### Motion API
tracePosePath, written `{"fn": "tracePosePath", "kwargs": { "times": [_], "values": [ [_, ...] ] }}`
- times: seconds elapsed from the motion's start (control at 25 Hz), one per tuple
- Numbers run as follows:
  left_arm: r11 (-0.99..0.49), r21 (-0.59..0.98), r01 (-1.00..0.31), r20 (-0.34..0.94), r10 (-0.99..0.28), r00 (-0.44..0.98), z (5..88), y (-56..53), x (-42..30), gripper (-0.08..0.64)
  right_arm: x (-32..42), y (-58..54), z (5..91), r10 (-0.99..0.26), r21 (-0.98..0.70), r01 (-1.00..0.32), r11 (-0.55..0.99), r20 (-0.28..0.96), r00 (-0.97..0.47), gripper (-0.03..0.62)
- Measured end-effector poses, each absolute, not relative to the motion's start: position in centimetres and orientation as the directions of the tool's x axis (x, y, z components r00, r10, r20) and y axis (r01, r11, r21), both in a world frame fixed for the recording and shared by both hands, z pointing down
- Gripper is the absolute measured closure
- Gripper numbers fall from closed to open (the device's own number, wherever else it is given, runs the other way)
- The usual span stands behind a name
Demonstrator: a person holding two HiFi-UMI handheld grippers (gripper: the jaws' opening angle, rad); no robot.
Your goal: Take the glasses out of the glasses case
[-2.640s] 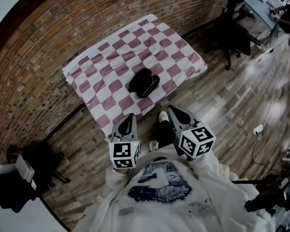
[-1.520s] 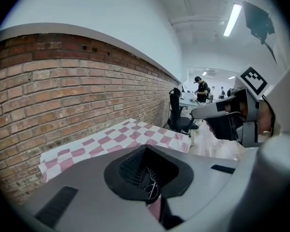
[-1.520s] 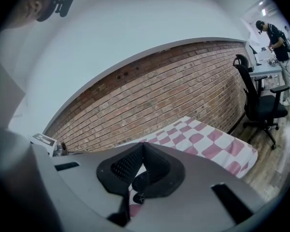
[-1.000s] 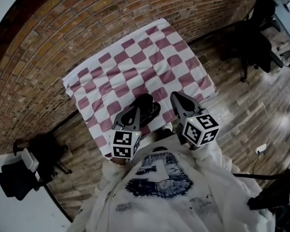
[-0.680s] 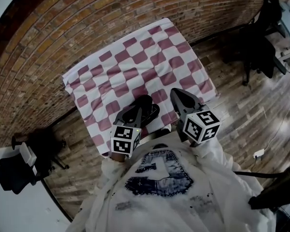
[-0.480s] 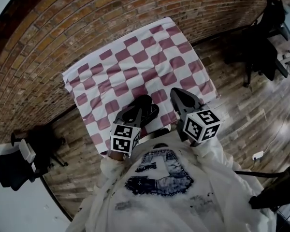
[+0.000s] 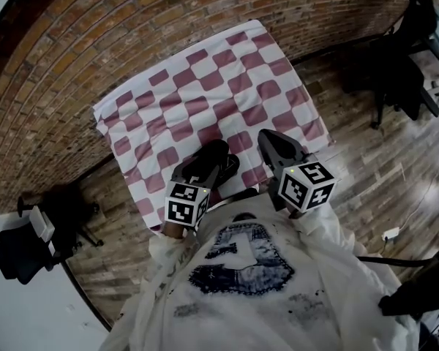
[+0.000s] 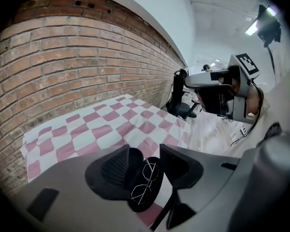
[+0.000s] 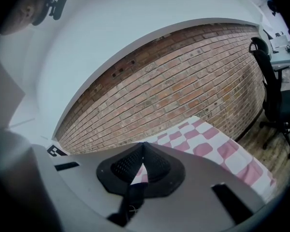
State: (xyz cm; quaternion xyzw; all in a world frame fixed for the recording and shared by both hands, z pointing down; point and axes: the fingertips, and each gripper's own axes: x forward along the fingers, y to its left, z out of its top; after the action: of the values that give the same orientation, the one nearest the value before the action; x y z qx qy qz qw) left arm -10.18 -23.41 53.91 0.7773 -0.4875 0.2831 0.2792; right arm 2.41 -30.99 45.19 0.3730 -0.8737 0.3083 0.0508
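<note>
Checkered bench (image 7: 205, 86): left claw (image 8: 145, 151), jaws opening, just above open glasses case (image 8: 141, 203); glasses (image 8: 146, 181) lie lengthwise along its gap, not pinched. Right claw (image 9: 144, 146), pressed together, farther off.

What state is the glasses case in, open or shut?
Open: the glasses lie uncovered inside the glasses case.

Nothing actually readable here. Only black-and-white square marker patterns on the cube (image 7: 186, 204) of the left gripper (image 7: 208, 163) and the cube (image 7: 308, 185) of the right gripper (image 7: 269, 142), no letters. Shirt print (image 7: 241, 258) too blurry to make out.
</note>
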Motion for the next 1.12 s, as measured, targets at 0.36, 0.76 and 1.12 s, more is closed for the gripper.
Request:
{"fn": "tracePosePath", "kwargs": {
  "times": [0.36,0.76,1.12],
  "values": [
    [-0.438,0.127,-0.89,0.749,-0.546,0.376,55.8,-23.4,-10.0,0.305,3.2,-31.3,45.5,-0.632,-0.509,-0.693,0.51,0.325,-0.704,0.578],
    [-0.523,0.119,-0.844,0.794,-0.461,0.398,58.8,-23.6,-9.9,0.308,4.3,-31.1,45.9,-0.647,-0.516,-0.708,0.483,0.335,-0.685,0.578],
    [-0.569,0.166,-0.805,0.835,-0.354,0.422,61.3,-22.8,-8.8,0.308,4.7,-31.3,46.1,-0.652,-0.515,-0.715,0.473,0.341,-0.677,0.578]
  ]
}}
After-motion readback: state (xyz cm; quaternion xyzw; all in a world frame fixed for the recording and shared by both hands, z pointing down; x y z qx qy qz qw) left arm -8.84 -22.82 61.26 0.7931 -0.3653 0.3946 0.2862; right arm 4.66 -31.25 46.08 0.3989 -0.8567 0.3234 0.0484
